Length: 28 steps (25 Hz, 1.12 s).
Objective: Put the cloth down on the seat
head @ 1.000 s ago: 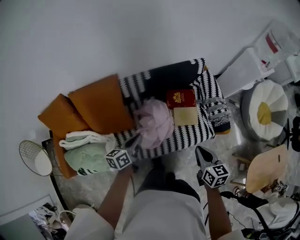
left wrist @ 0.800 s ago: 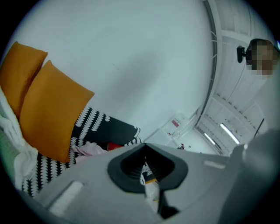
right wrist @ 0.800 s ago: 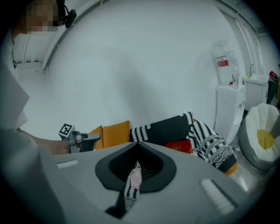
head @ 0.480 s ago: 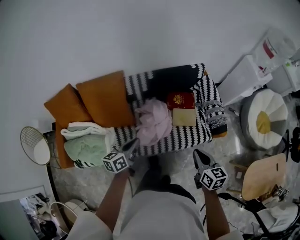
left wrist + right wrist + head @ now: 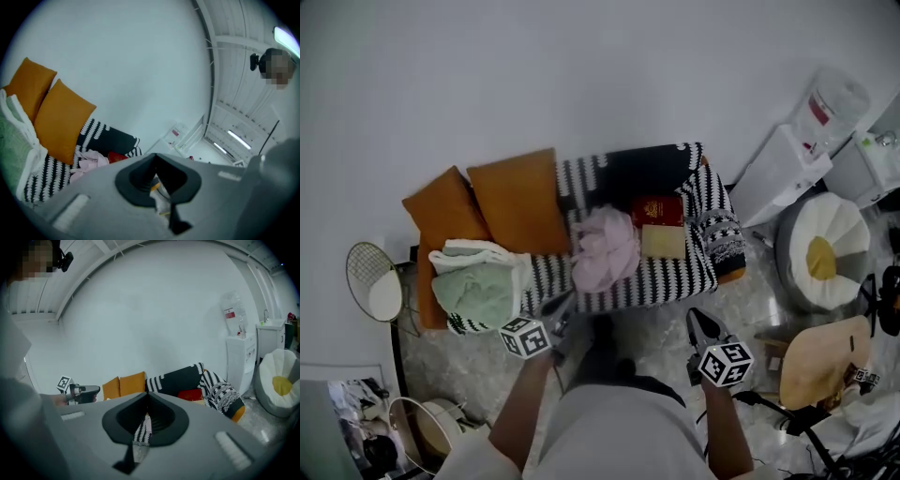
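Observation:
The pink cloth (image 5: 605,251) lies in a crumpled heap on the seat (image 5: 675,274), a small sofa under a black-and-white patterned blanket. In the left gripper view the cloth (image 5: 91,160) shows low beside the orange cushion. My left gripper (image 5: 560,307) hangs just in front of the seat's front edge, below and left of the cloth, shut and empty. My right gripper (image 5: 697,322) is over the floor in front of the seat's right end, also shut with nothing in it. The left gripper (image 5: 95,390) appears at the left of the right gripper view.
A red box (image 5: 657,210) and a tan box (image 5: 663,241) lie on the seat right of the cloth. Two orange cushions (image 5: 517,200) and folded green and white towels (image 5: 478,286) fill its left end. A water dispenser (image 5: 778,173), a white beanbag (image 5: 820,246) and a wooden chair (image 5: 820,352) stand at right.
My left gripper has drawn back from the pink cloth toward the floor in front of the seat. The cloth stays where it lay. The right gripper has barely moved.

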### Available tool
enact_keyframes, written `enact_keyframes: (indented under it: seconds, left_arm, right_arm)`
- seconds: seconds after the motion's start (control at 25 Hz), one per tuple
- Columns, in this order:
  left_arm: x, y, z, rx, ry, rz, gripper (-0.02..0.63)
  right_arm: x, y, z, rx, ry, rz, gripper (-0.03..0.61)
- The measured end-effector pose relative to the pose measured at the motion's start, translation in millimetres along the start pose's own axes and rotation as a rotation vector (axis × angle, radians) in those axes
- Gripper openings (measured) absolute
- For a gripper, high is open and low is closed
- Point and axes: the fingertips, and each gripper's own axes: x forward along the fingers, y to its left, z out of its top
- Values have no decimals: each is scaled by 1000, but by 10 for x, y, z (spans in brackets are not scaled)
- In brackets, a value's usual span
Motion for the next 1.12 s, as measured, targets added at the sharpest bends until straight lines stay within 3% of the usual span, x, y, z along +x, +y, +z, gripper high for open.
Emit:
enact_keyframes:
  seconds: [0.36,0.56,0.8,0.96,1.12]
  left_arm:
    - [-760,-617,-256,94,-67,30,2]
    - [-1095,-864,-326,96,-85,12,2]
    - [-1469,-974,-128,196,-139,56,2]
    - [-1617,-995,-29,303,-103,59,2]
    - [-1780,-956,45,299,-69,26,2]
  right_arm:
    - [-555,332,-273,-41,0,52,5]
    - [-646,544,-361,-65,6,88,5]
    - [-695,863,-288,-103,-9,112,5]
    - [-718,1041,-181,-149,-33,115,5]
    - [-695,1215,-127,-175,-50,87,5]
